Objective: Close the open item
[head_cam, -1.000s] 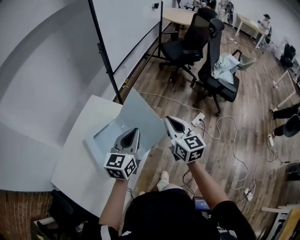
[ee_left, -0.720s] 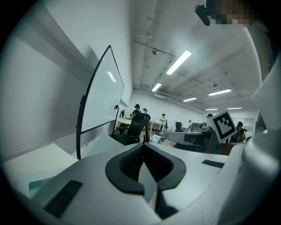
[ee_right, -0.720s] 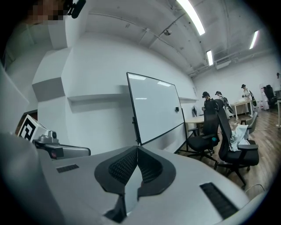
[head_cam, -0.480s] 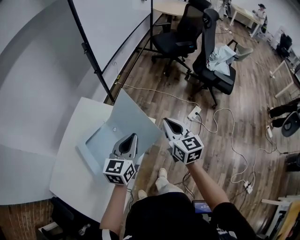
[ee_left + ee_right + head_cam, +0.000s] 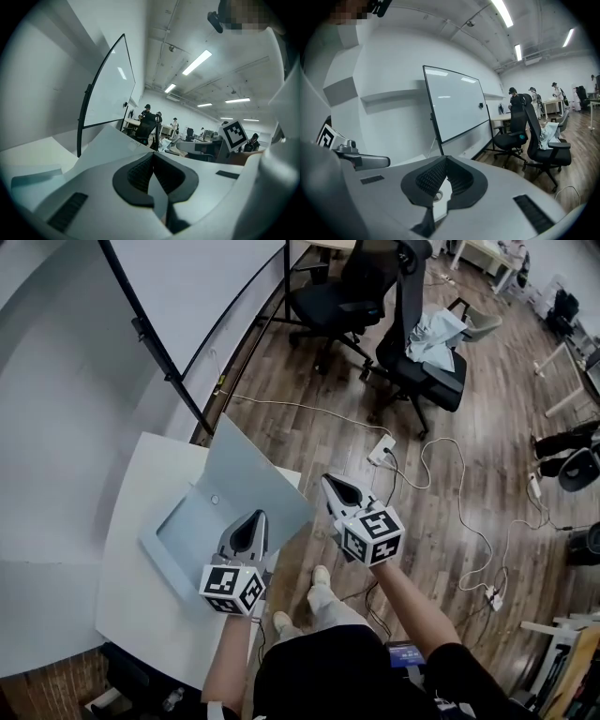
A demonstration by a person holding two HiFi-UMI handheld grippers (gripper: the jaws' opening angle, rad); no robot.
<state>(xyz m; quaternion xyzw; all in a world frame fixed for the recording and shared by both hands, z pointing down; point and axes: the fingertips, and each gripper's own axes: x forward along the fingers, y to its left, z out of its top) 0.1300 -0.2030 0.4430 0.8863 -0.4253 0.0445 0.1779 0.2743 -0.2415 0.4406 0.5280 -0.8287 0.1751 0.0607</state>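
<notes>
A pale blue flat case point(image 5: 178, 538) lies open on the white table point(image 5: 136, 610), its lid point(image 5: 246, 474) standing up and leaning to the right. My left gripper point(image 5: 251, 518) hovers over the case's near right corner, shut and holding nothing. In the left gripper view its jaws point(image 5: 152, 155) meet, with the lid point(image 5: 110, 140) rising just beyond them. My right gripper point(image 5: 330, 482) hangs beside the lid's right edge, past the table edge, also shut and empty point(image 5: 446, 159).
A rolling whiteboard point(image 5: 178, 343) stands behind the table. Two black office chairs point(image 5: 412, 343) are on the wooden floor at the far right, with a power strip and cables point(image 5: 412, 465) trailing across it. People stand far off in the room.
The head view has drifted, so the table and case sit lower left in frame. Both grippers stay shut near the raised lid, the left a little nearer to me.
</notes>
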